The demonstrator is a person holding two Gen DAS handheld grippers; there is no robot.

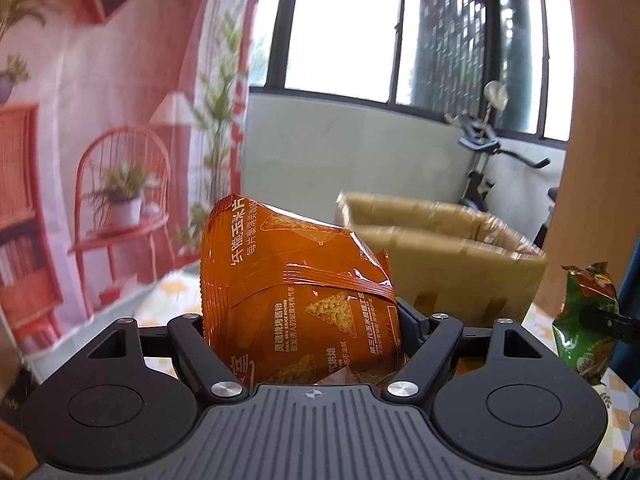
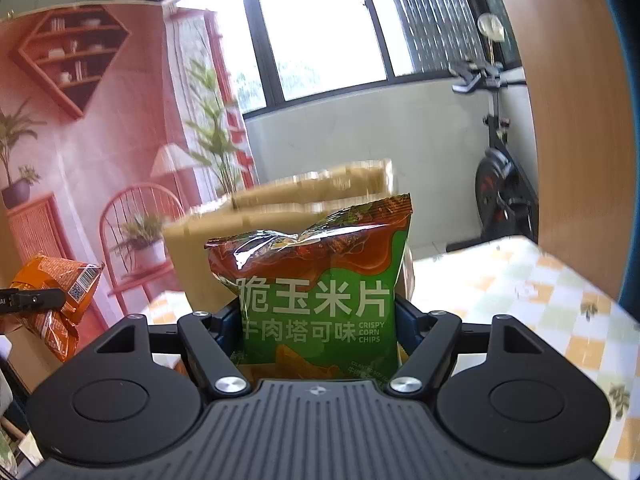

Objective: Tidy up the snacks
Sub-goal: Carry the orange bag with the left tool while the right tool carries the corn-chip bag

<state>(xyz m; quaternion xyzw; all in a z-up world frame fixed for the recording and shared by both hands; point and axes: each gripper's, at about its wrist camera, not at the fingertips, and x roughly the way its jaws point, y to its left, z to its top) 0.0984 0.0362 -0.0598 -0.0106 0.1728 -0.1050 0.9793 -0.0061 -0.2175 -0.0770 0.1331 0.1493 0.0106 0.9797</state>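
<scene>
Since both bags are puffed foil pillows, we judge them light, slick and easy to crush, best held by the flat lower body or a sealed seam, not the air-filled middle. The left tool [image 1: 308, 332] grips the orange bag [image 1: 296, 280] by its lower half, low centre of the left view; the right tool [image 2: 318, 332] clamps the green bag [image 2: 320, 280] the same way, low centre of the right view. Each bag also shows at the edge of the other view, held clear of the checked surface [image 2: 520, 280]. Behind them stands an open box [image 1: 440, 256], blurred; we cannot see inside it. The bags hide the fingertips and pads, so we cannot tell how deep the bite goes. Each bag's bottom edge is cut off by the tool body.
</scene>
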